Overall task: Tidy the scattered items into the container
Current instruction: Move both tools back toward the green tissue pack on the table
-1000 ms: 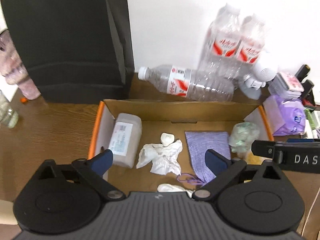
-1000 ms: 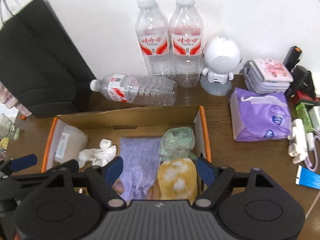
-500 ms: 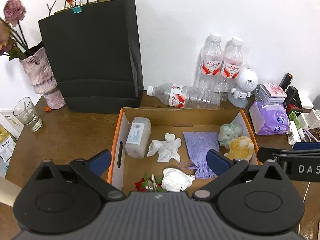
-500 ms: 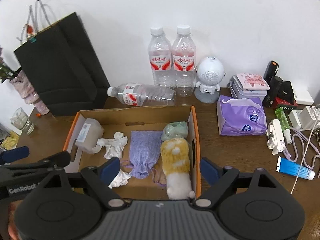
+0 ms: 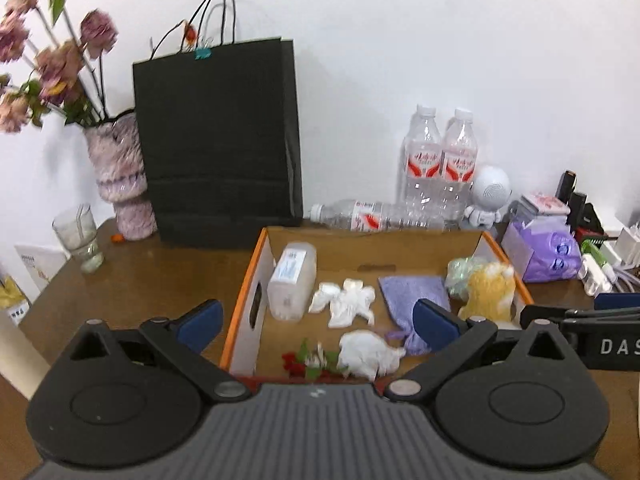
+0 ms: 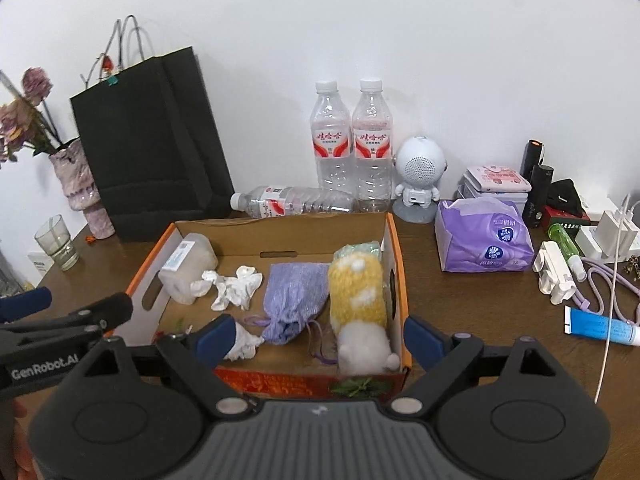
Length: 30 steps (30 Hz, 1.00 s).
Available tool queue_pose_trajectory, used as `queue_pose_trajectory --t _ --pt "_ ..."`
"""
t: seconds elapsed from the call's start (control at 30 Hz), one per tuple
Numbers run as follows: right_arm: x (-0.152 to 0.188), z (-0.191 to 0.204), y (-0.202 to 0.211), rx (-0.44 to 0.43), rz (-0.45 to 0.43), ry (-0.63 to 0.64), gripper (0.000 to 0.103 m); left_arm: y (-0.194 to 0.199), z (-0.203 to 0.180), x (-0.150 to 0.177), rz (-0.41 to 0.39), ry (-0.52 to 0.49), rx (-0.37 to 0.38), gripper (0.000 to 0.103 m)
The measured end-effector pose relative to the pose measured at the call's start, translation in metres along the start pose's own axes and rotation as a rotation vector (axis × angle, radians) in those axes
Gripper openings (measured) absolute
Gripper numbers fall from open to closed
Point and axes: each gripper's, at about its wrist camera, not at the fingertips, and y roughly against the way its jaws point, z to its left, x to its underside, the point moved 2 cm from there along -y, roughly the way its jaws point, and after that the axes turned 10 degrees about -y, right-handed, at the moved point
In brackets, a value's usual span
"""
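A shallow cardboard box with orange rims (image 5: 244, 296) (image 6: 400, 264) sits on the wooden table. Inside lie a frosted plastic jar (image 5: 292, 280) (image 6: 186, 268), crumpled white tissue (image 5: 346, 300) (image 6: 236, 286), a purple knitted pouch (image 5: 412, 292) (image 6: 294, 300), a yellow and white plush toy (image 5: 486, 290) (image 6: 358, 300), a pale green bundle (image 5: 460, 270) and a red flower sprig (image 5: 304, 362). My left gripper (image 5: 316, 318) is open and empty, held back over the box's near left corner. My right gripper (image 6: 320, 338) hovers open and empty above the box's near edge.
Behind the box a water bottle (image 6: 292, 202) lies on its side, with two upright bottles (image 6: 352, 148), a black paper bag (image 5: 218, 144) and a white robot speaker (image 6: 420, 176). A purple tissue pack (image 6: 484, 240), chargers, cables and a blue tube (image 6: 600, 326) lie right. A vase (image 5: 120, 176) and glass (image 5: 80, 236) stand left.
Both grippers have pulled back from the box, so more of the table, bag and wall shows. The right gripper's jaws stand a little wider. The items in the box have stayed put.
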Motion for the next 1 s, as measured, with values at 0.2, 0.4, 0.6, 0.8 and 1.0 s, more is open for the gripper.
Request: queue_pose_trajectory --t 0.2,0.4,0.6,0.8,1.0 --pt "0.044 -0.01 0.003 -0.012 -0.072 0.022 0.091 0.016 -0.008 0.039 -0.103 0.007 -0.003 0.103" --pt "0.082 -0.016 0.009 0.004 -0.145 0.066 0.092 0.022 -0.024 0.077 -0.167 -0.025 0.002 0.103" --pt "0.119 -0.025 0.031 -0.038 -0.172 0.048 0.095 0.045 -0.029 0.112 -0.228 -0.038 0.009 0.103" --pt "0.162 -0.026 0.05 -0.062 -0.178 0.066 0.095 0.07 -0.034 0.149 -0.242 -0.058 -0.014 0.103" --pt "0.199 -0.027 0.078 -0.093 -0.182 0.062 0.096 0.105 -0.036 0.185 -0.264 -0.068 -0.031 0.103"
